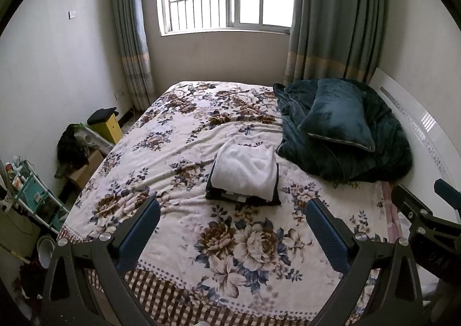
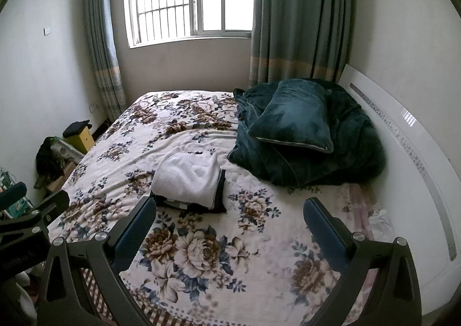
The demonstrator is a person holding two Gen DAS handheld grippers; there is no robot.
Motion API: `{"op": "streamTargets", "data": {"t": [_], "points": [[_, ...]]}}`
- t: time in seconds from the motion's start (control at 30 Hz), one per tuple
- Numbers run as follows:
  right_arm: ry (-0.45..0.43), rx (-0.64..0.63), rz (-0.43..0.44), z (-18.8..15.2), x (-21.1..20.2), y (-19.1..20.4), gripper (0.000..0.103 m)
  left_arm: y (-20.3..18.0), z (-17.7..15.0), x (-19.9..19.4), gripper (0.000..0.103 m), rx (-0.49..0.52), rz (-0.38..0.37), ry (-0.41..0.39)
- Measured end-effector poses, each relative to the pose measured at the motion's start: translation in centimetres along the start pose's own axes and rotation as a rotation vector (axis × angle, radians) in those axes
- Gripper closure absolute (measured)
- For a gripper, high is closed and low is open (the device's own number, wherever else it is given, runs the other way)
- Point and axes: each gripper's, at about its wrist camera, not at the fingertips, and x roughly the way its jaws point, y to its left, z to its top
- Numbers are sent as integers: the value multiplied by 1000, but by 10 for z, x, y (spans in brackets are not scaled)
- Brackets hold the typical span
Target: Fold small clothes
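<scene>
A folded white garment (image 1: 245,170) lies on top of a small stack of folded dark clothes (image 1: 227,196) in the middle of the floral bedspread (image 1: 178,153). The same white garment (image 2: 187,174) and dark stack (image 2: 220,196) show in the right wrist view. My left gripper (image 1: 232,220) is open and empty, held above the near part of the bed, short of the stack. My right gripper (image 2: 230,219) is open and empty too, beside the left one; the stack sits near its left finger (image 2: 135,235).
A dark green pillow (image 1: 337,115) rests on a heaped green blanket (image 1: 383,150) at the bed's right, against the white headboard (image 2: 403,147). Boxes, a yellow stool (image 1: 111,127) and a teal rack (image 1: 31,190) crowd the floor at left. Window and curtains stand behind.
</scene>
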Motion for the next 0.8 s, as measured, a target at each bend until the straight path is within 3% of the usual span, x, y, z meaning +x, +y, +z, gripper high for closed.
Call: {"op": "streamTargets", "data": {"t": [0.8], "points": [[-5, -6, 7, 4, 3, 0, 0, -2, 11, -1, 0, -1, 18, -23]]}}
